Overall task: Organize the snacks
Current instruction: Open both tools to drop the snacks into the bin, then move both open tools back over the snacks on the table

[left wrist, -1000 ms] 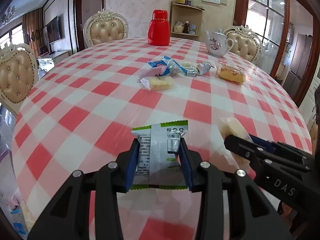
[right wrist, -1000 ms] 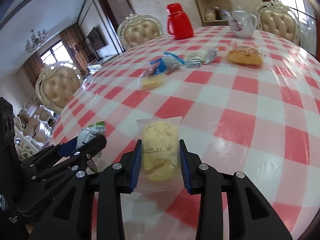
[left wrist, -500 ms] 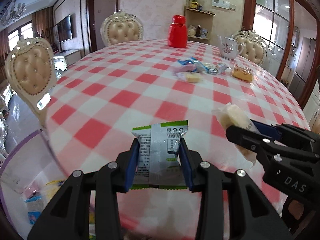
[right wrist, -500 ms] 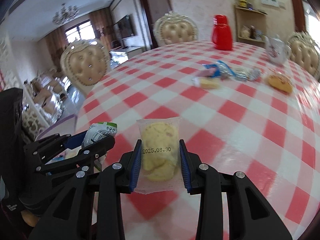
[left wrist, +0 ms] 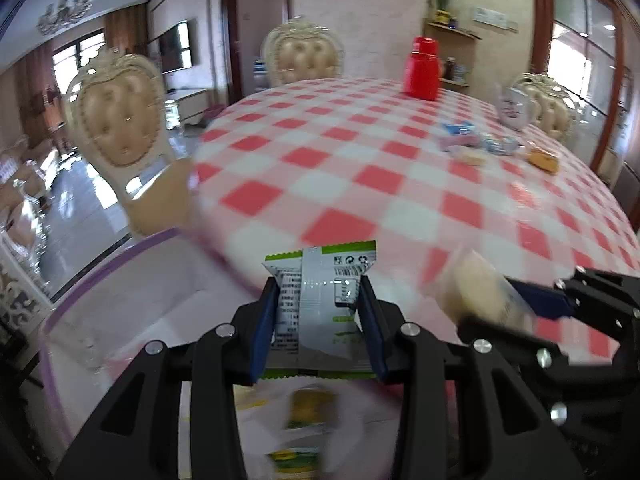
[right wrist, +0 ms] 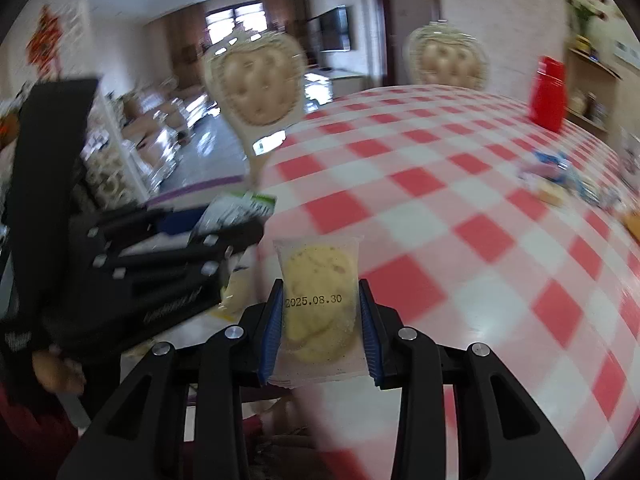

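Observation:
My left gripper (left wrist: 318, 320) is shut on a white and green snack packet (left wrist: 318, 304) and hangs past the table's near left edge, over a clear purple-rimmed storage bin (left wrist: 120, 256). Blurred snack packets (left wrist: 308, 432) lie inside the bin. My right gripper (right wrist: 320, 328) is shut on a clear packet with a yellow pastry (right wrist: 318, 304), dated 2025.08.30, over the table's near edge. Each gripper shows in the other's view: the right gripper (left wrist: 532, 304) to the right, the left gripper (right wrist: 224, 228) to the left. Several more snacks (left wrist: 480, 144) lie far across the table.
The round table wears a red and white checked cloth (left wrist: 400, 184). A red jug (left wrist: 422, 68) and a teapot (left wrist: 514, 106) stand at the far side. Cream padded chairs (left wrist: 120, 128) ring the table. A hand (right wrist: 52, 372) holds the left gripper.
Both grippers have swung left across the table with their packets still held. The table edge and the purple-rimmed bin have come into view beneath the left gripper.

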{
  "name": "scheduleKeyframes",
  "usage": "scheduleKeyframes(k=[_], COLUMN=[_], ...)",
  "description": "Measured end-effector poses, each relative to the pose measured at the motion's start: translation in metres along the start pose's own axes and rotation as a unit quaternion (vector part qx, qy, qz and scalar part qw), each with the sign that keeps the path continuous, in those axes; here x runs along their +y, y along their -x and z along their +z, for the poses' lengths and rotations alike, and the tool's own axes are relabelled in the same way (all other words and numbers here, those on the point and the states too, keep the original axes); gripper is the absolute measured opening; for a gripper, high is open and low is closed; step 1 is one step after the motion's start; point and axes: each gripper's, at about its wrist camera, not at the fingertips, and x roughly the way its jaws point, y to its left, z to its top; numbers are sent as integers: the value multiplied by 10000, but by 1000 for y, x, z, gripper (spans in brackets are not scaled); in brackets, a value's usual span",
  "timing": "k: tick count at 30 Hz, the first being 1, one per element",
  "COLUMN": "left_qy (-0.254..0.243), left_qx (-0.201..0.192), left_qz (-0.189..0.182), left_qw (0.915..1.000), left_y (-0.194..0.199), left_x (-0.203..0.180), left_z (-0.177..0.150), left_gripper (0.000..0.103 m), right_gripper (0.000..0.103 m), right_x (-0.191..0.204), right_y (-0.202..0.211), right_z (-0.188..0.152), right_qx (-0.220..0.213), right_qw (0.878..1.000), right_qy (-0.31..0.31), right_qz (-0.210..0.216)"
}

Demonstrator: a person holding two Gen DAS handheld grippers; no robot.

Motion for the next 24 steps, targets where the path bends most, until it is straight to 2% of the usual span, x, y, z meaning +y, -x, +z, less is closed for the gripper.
scheduleKeyframes(k=[7, 10, 11, 13, 15, 18, 21, 24], left_qy=[51, 71, 79, 150, 372, 549, 720, 776], left_qx=[226, 342, 404, 415, 123, -105, -374, -351], left_qz=[518, 822, 969, 1350, 1630, 1526, 1130, 447], left_qw=[9984, 9960, 9944, 9899, 9858, 9867, 9903, 9954], left_y=[3, 6, 6, 10, 20, 29, 34, 23], left_x=[54, 74, 80, 90, 96, 92, 72, 42], left_z=[-5, -6, -5, -2, 3, 13, 28, 46], left_gripper=[40, 41, 45, 85, 90, 97, 99, 101], right_gripper=[35, 38, 46, 58, 58, 58, 60, 62], right_x=[53, 74, 76, 73, 59, 16, -43, -98], right_y=[-27, -37, -37, -26, -14, 2, 17, 31], right_z=[1, -5, -6, -6, -1, 5, 5, -2], right_qx=[330, 548, 585, 357, 105, -155, -406, -535], right_qw=[9964, 9898, 9875, 9869, 9898, 9949, 9970, 9895], right_qy=[583, 707, 718, 689, 548, 42, -594, -1254], right_qz=[524, 1109, 1278, 1415, 1311, 998, 269, -472])
